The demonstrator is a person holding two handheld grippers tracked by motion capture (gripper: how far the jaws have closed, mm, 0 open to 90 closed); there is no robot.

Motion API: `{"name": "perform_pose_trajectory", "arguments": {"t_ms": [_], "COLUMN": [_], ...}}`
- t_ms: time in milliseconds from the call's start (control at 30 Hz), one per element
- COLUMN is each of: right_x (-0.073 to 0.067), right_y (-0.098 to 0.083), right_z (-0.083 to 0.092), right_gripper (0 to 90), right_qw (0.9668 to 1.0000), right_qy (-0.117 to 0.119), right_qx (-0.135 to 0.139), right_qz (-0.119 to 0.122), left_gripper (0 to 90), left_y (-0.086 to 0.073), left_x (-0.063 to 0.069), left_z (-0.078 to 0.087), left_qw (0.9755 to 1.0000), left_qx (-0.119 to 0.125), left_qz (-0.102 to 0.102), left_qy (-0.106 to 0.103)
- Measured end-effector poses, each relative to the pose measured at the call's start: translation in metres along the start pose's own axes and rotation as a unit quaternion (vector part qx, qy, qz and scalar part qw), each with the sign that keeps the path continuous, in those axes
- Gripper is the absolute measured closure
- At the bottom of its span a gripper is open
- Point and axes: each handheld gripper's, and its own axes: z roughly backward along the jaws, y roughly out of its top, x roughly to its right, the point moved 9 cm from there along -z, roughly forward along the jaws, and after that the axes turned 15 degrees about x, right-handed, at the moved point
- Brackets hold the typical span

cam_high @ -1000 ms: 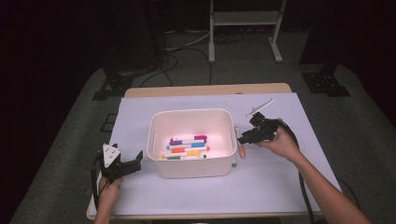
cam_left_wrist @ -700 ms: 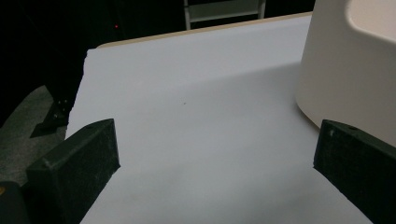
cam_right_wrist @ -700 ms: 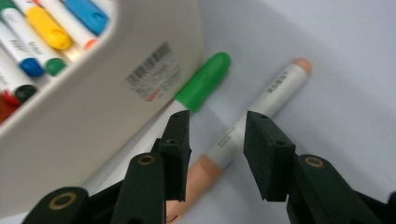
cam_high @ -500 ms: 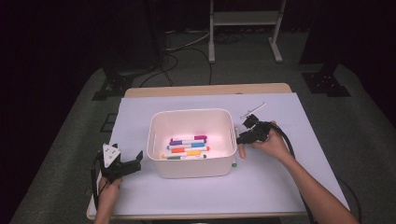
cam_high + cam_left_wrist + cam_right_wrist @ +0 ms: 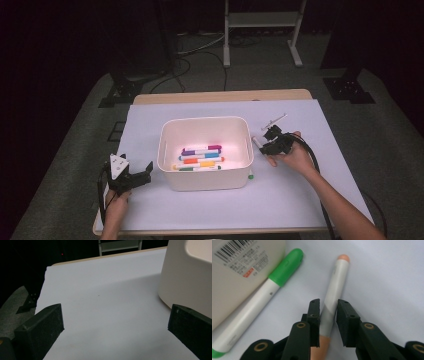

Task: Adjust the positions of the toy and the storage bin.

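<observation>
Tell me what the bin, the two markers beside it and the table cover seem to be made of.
Bin: probably plastic, smooth cream wall with rounded corners, a barcode sticker on it.
Green marker: likely plastic, white barrel, glossy green cap.
Peach marker: likely plastic, matte pale barrel, peach ends, between the right tongs.
Cover: a thin, matte, pale lavender sheet; paper or vinyl, hard to tell.
</observation>
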Motion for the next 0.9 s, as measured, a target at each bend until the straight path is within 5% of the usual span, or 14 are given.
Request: {"name": "perform_pose_trajectory", "arguments": {"t_ms": [400, 900], "right_x": [0.006, -0.009], "right_y": [-0.014, -0.013], "right_z": [0.012, 0.045], "right_gripper": [76.1, 76.2], "right_qw": [0.9998, 0.9989], "right_qy": [0.008, 0.040], "right_qx": [-0.003, 0.015], "right_qz": [-0.018, -0.020], "left_gripper": [0.0, 0.0], "left_y": [0.000, 0.000], "left_x": [0.000, 0.000], "left_z": [0.000, 0.000], "left_qw": [1.0000, 1.0000], "left_qx": [-0.001, -0.003], "left_qz": [0.000, 0.000], "left_qy": [0.001, 0.001]}}
